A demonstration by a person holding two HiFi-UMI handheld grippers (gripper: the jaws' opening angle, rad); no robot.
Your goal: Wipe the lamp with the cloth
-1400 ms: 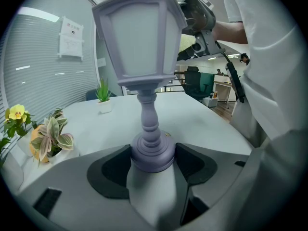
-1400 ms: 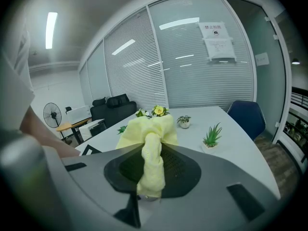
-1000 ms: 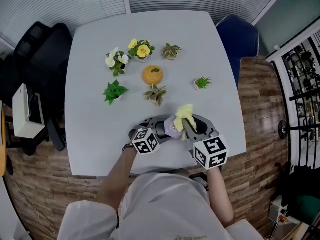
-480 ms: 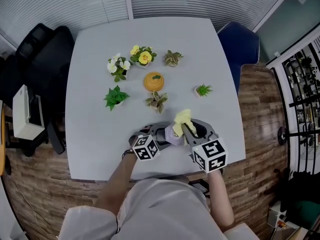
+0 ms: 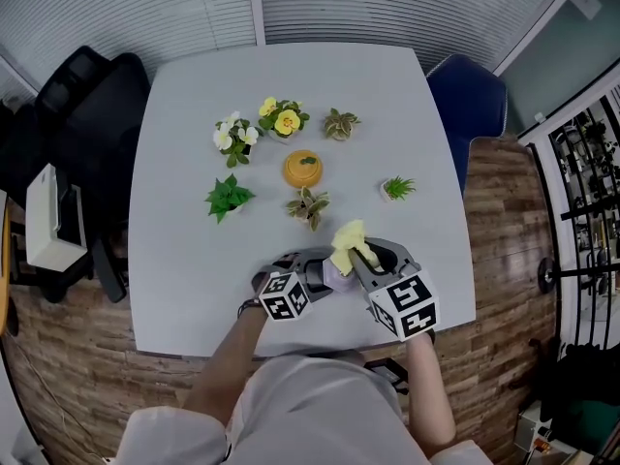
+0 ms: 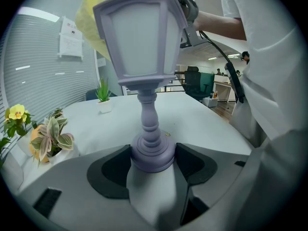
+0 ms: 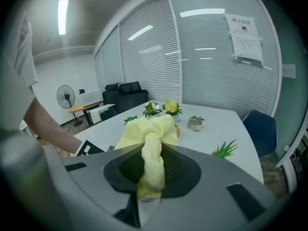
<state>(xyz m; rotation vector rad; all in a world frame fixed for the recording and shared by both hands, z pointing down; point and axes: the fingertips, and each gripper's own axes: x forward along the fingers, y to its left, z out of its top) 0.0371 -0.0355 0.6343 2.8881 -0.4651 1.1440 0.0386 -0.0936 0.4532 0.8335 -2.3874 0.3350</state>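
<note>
— Lamp (image 6: 144,83) first: where does it stand?

— Upright on the white table (image 5: 194,260), near the edge closest to the person, with the plants well beyond it. The left gripper (image 6: 153,163) has its jaws spread wide and clamped on the round foot, 1 pad (image 6: 113,170) on each side.

— And the other one?

— The right gripper (image 7: 151,170) is closed on the yellow cloth (image 7: 150,148), pinching a rolled fold, and the loose end spills out past the tips. In the left gripper view that loose end lies against the far upper side of the lantern head.

— So the wiping looks under way. How should it be done well?

— My judgement: grip the foot firmly, because the head is broad on a thin stem and a push up top would lever the lamp over. Sweep with the loose cloth, not the jaw tips, using light pressure down 1 panel at a time. Roll the wrist to reach the next face; don't twist the lamp.

— Count it all for me.

— 1 lamp, 1 cloth, 2 grippers, 1 table. 6 small potted plants (image 5: 228,197), 2 of them in flower and 4 only leafy. 1 orange pumpkin-shaped ornament (image 5: 303,168) sits among them. 1 blue chair (image 5: 467,100) stands at the table's far right corner.
</note>
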